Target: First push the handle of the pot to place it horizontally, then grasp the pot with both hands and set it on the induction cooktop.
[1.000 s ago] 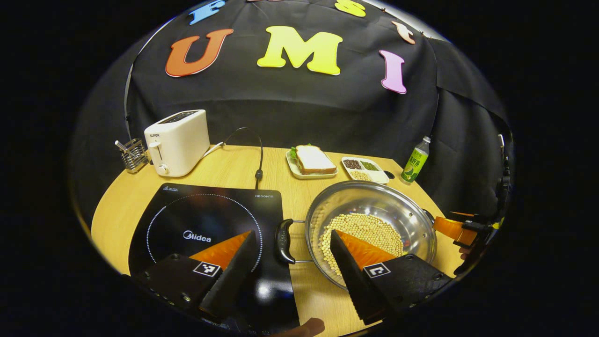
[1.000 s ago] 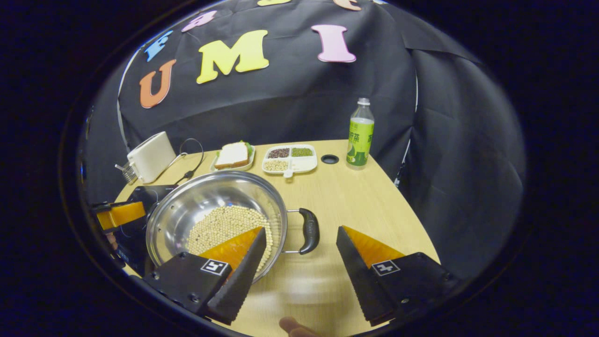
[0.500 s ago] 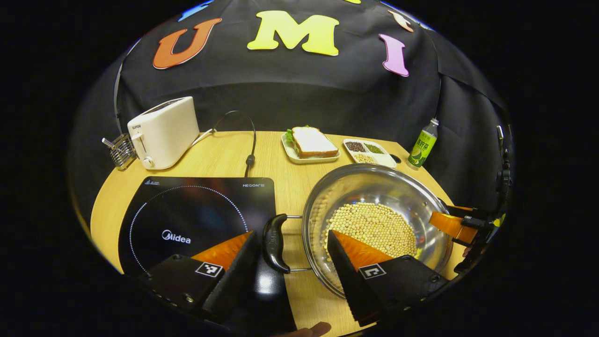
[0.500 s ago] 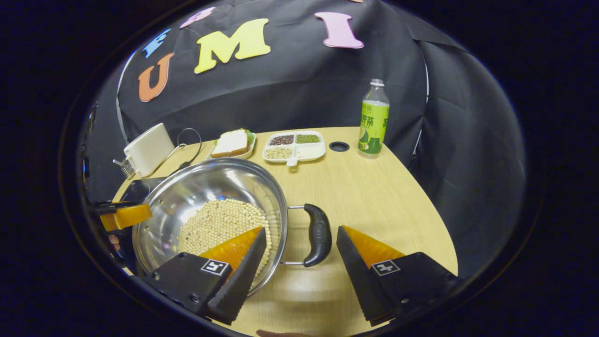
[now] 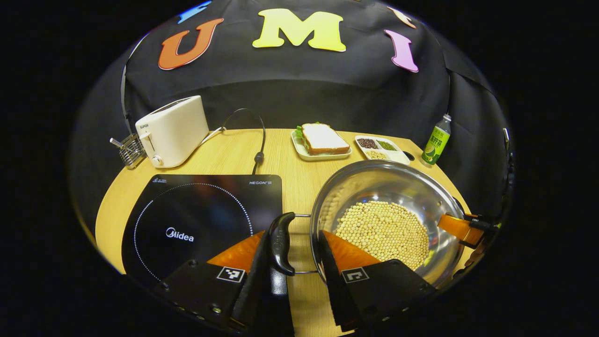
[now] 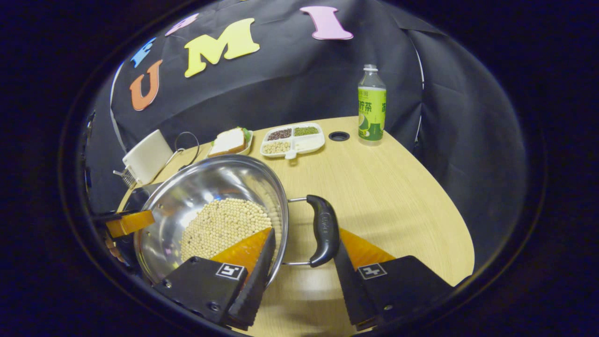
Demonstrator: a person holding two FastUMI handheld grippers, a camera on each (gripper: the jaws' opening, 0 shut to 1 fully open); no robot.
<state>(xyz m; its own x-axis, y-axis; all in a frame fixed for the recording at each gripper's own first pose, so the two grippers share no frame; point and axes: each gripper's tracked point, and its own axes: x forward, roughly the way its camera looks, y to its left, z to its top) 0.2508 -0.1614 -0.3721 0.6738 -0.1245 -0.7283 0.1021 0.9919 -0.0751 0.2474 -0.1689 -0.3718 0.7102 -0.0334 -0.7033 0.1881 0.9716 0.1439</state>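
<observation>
While both grippers straddle the handles, findings are as follows.
Pot (image 5: 388, 206): one, steel, holding pale beans, on the table (image 5: 234, 150) just right of the induction cooktop (image 5: 201, 215).
Handles: two, black, both lying level.
Left gripper (image 5: 290, 267): low at the near-side handle (image 5: 280, 243); fingers apart around it, contact unclear.
Right gripper (image 6: 304, 269): low; fingers apart, one inside the rim, one beside the far-side handle (image 6: 323, 229).
Other items: one toaster (image 5: 172, 131), one bottle (image 6: 372, 105).
</observation>
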